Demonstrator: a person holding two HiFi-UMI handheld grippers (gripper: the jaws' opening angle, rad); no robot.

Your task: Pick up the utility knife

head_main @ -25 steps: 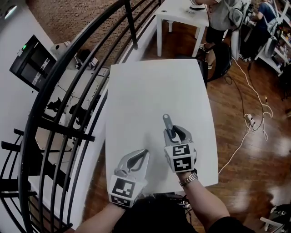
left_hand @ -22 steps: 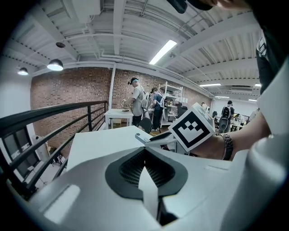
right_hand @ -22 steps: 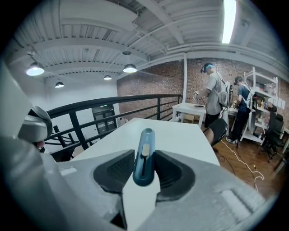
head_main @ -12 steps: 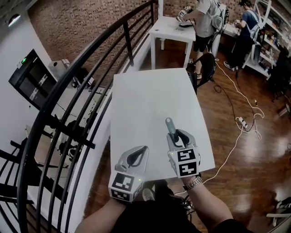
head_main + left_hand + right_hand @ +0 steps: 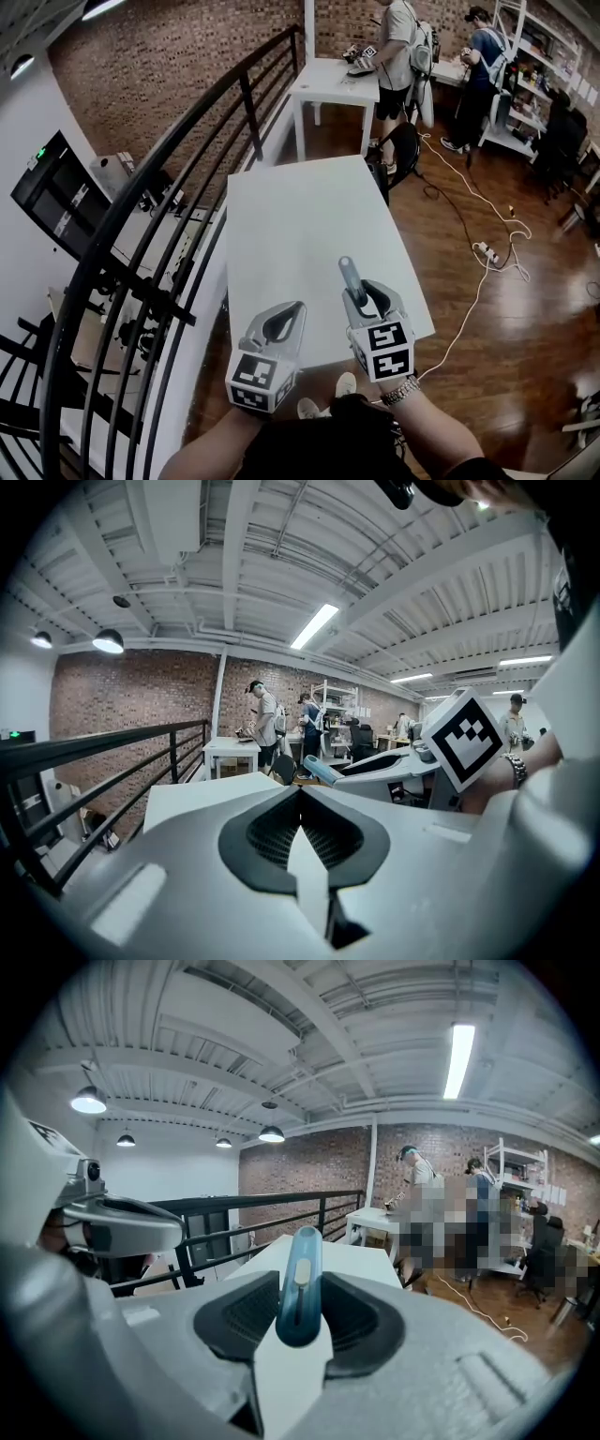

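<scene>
The utility knife [image 5: 350, 277] is a slim grey-blue handle sticking forward out of my right gripper [image 5: 362, 292], which is shut on it above the near part of the white table [image 5: 300, 216]. In the right gripper view the knife [image 5: 300, 1279] stands upright between the pads of the right gripper [image 5: 298, 1314]. My left gripper [image 5: 296, 313] hovers beside it on the left, shut with nothing in it. Its jaws meet in the left gripper view [image 5: 300, 795], where the knife [image 5: 322, 772] also shows at the right.
A black metal railing [image 5: 187, 159] runs along the table's left side, with a dark screen [image 5: 52, 192] beyond it. Behind stand a black chair [image 5: 403, 150] and another white table [image 5: 333, 80] with people [image 5: 398, 47] at it. Cables [image 5: 487, 253] lie on the wooden floor.
Both grippers have risen from the table and drawn back toward its near edge. The knife stays in the right one. The table looks smaller and more of the room shows.
</scene>
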